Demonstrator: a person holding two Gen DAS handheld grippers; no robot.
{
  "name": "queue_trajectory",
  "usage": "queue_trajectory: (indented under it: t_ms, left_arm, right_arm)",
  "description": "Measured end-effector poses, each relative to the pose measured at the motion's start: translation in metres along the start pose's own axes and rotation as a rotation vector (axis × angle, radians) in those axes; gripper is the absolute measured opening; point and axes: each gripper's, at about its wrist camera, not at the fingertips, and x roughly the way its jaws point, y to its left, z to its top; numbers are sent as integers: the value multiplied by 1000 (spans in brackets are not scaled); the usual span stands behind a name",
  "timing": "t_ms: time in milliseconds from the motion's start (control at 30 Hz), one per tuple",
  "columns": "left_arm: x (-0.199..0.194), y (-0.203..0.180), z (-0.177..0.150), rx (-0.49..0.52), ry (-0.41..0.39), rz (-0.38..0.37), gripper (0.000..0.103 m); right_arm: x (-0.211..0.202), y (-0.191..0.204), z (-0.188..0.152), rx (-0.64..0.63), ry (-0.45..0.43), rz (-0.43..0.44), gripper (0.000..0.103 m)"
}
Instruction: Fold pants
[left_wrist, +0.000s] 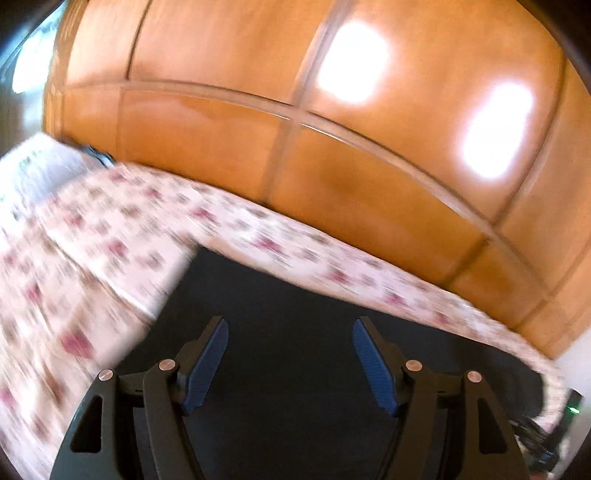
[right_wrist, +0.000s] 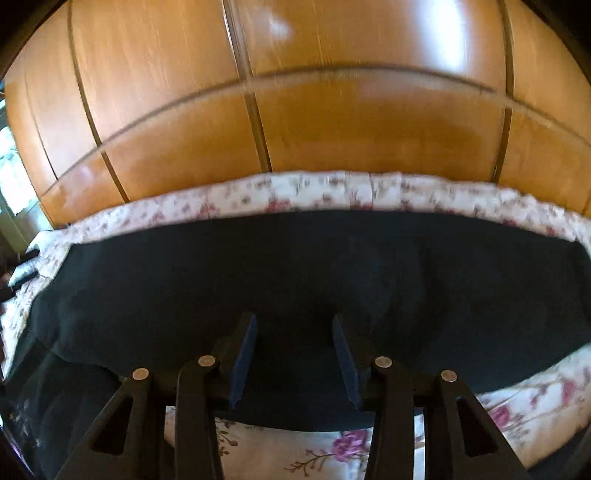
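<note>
- Pants (right_wrist: 295, 280) lie spread dark on your floral bedspread (right_wrist: 332, 192), before the wooden wardrobe (right_wrist: 295, 110).
- Both tongs, left gripper (left_wrist: 290, 363) and right gripper (right_wrist: 293, 360), stand released, grasping nothing.
- Folding looks partly done; more folds likely remain.

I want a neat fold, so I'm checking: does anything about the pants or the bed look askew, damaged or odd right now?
Nothing stands out. The dark pants lie spread flat on the floral bedspread, with no visible tear or bunching. Both the left gripper and right gripper are open, empty, above the cloth. The left view is blurred.
</note>
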Motion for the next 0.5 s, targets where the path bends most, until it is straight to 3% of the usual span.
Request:
queue_trajectory:
  t_ms: [133, 167, 200, 367, 467, 500]
  left_arm:
    - [38, 32, 24, -4, 58, 64, 70]
    - [48, 40, 27, -19, 78, 70, 64]
    - [57, 46, 29, -41, 89, 64, 58]
    - [96, 53, 32, -46, 148, 45, 54]
    - [105, 50, 29, 0, 125, 52, 53]
    - [105, 49, 28, 11, 108, 55, 47]
  right_arm:
    - [-4, -11, -4, 56, -12, 53, 44]
    - [4, -8, -1, 58, -13, 56, 44]
    - [3, -9, -2, 59, -14, 58, 45]
    - [4, -3, -5, 38, -18, 41, 48]
    - [5, -1, -4, 27, -18, 35, 50]
    - [6, -2, -4, 29, -20, 36, 50]
